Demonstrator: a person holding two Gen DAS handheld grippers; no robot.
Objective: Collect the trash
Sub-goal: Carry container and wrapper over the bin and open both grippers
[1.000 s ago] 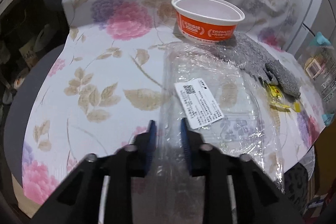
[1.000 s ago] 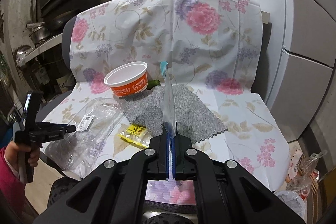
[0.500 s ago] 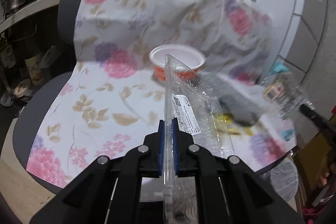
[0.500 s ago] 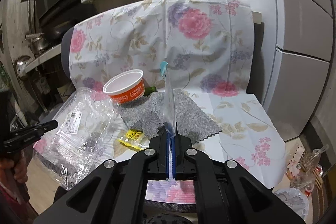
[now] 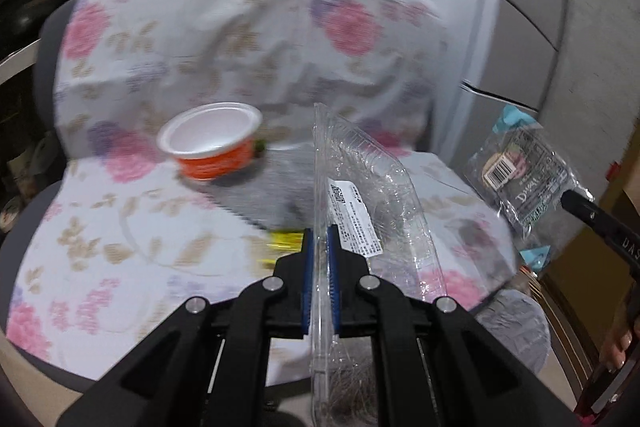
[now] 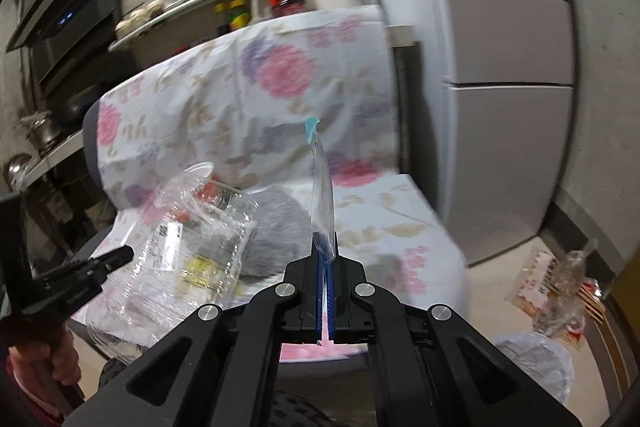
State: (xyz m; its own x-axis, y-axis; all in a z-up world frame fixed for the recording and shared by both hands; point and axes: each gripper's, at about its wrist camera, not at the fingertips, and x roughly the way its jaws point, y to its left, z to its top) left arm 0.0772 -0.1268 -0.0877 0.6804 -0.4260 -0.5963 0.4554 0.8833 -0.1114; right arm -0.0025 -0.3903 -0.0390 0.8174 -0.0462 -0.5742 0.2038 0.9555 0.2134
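Collection under way. The left gripper [image 5: 319, 247] is clamped on a clear plastic tray [image 5: 372, 195], held above the chair seat; the right gripper [image 6: 325, 259] pinches a flat wrapper [image 6: 322, 187]. An orange bowl [image 5: 212, 143] and yellow packet [image 5: 286, 241] remain on the floral cover [image 5: 120, 235].

Both fisheye views are bending straight lines strongly toward the edges, and dark vignetting is filling the corners. Indoor lighting is moderate and even; its source is not showing. Motion blur is smearing the white floral-patterned chair cover [image 5: 248, 39] and the orange-and-white round plastic bowl [image 5: 212, 147] in the left wrist view, while the black gripper frame close to the lens is staying sharp. Glare is glinting off the crumpled clear plastic clamshell container [image 6: 192, 227]. The dark kitchen shelving [image 6: 60, 39] at left is falling into deep shadow.
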